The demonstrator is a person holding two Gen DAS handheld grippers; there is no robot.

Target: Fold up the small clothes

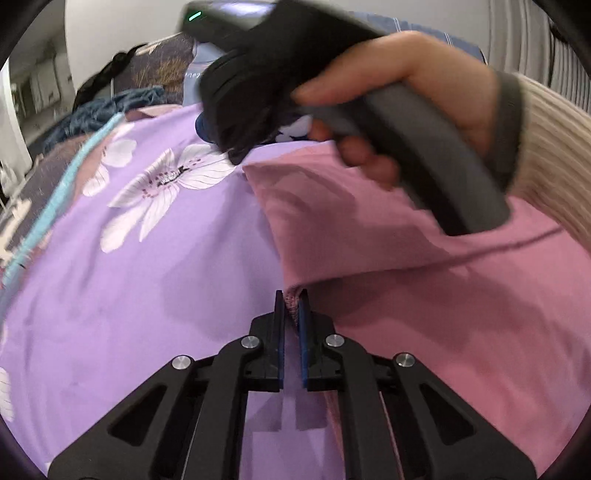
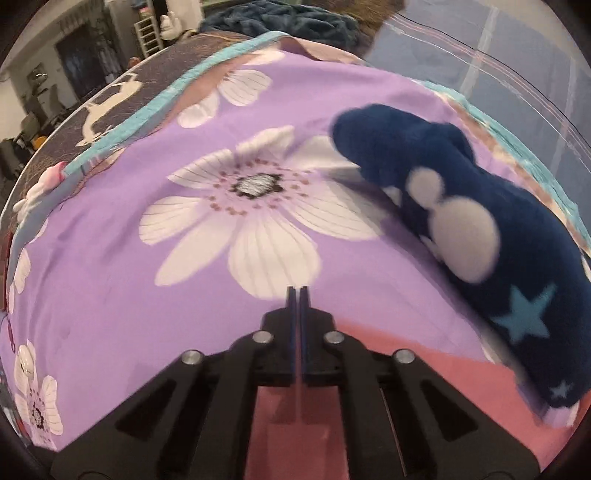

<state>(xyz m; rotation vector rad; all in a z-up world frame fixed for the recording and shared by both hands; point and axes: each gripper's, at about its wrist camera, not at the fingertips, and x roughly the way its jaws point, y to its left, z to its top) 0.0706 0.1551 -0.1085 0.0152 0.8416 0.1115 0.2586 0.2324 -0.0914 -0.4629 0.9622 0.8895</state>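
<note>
While our left gripper (image 1: pixel 291 295) pinches a knitted hem of the pink garment (image 1: pixel 424 302) between its blue pads, the cloth fans out from the jaws to the right and away across the lilac sheet (image 1: pixel 147 277). A folded flap of the garment lies over its lower layer, its corner pointing up the bed. Beyond the flap, our right hand (image 1: pixel 399 107), in a ribbed cream sleeve (image 1: pixel 554 155) with a grey cuff, grips the handle of the right gripper (image 2: pixel 298 290), which hangs over the garment's far edge.

From the right wrist we see that gripper's jaws pressed together with nothing between them, their tips above the sheet near a big white flower (image 2: pixel 255 206). The pink cloth shows beneath and to the right of the gripper's body. Farther right, a navy fleece (image 2: pixel 480 221) with pale shapes and blue stars lies bunched on the sheet. At the bed's far end sits a dark teal blanket (image 2: pixel 280 22).
</note>
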